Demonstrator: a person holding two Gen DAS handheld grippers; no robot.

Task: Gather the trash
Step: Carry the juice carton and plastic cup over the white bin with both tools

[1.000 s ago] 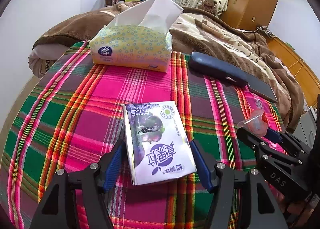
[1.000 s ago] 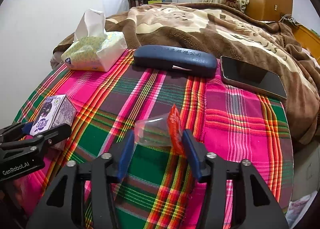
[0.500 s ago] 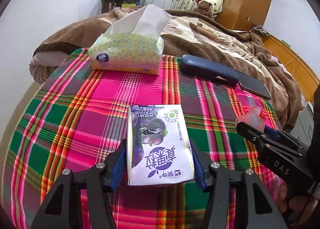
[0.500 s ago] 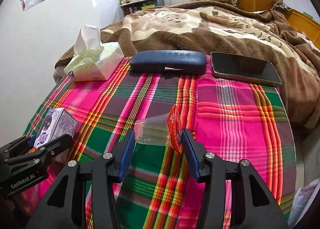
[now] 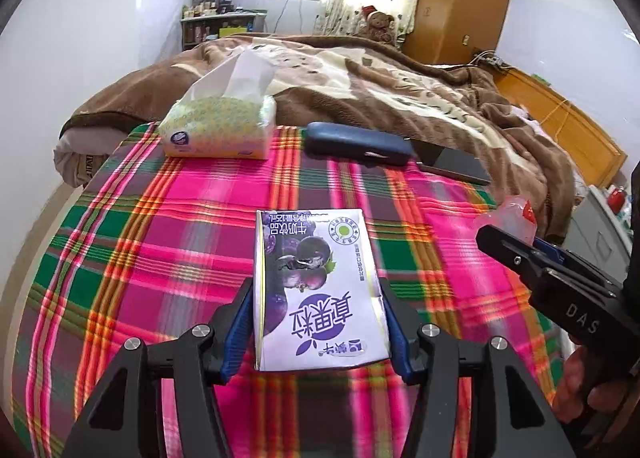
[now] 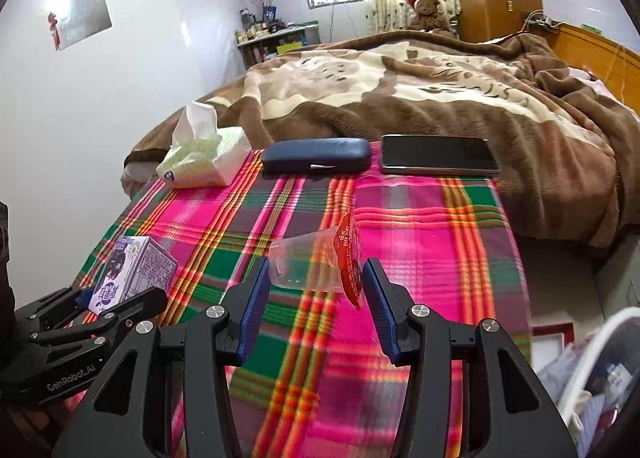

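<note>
Left tool (image 5: 318, 332) has clamped the carton (image 5: 316, 290): a second ago the blue pads stood clear of its sides, now both press on it and the gap holds steady. Right tool (image 6: 314, 304) is gripping the cup (image 6: 308, 264), pads on its clear base and on the red foil lid, same as a second back.

What changed: both tools have come up and back from the plaid cloth (image 5: 192, 218). The cloth pattern under each item is motion-blurred while the items stay sharp against the pads, and more of the far room shows in both views than before. I read that as both pieces of trash lifted off the cloth, not sliding on it.

Where things are:
- carton: in my left tool, upright between the pads, printed face to the camera
- cup: in my right tool, on its side, lid toward the right pad
- tissue pack (image 5: 218, 130), blue case (image 5: 358, 144) and phone (image 6: 438, 154) sit untouched at the far edge by the blanket; I don't count these as trash

For the task: pick-up is done for both pieces, what remains is the carry and drop. A white bin rim (image 6: 592, 354) with bagged waste shows low right in the right view, so that looks like the target, closer to my right tool.

Risks as I judge them: the cup is thin and clear, so the grip could crush it or let it rotate about the lid. The carton is held low on its sides and could tip forward if I swing fast.
</note>
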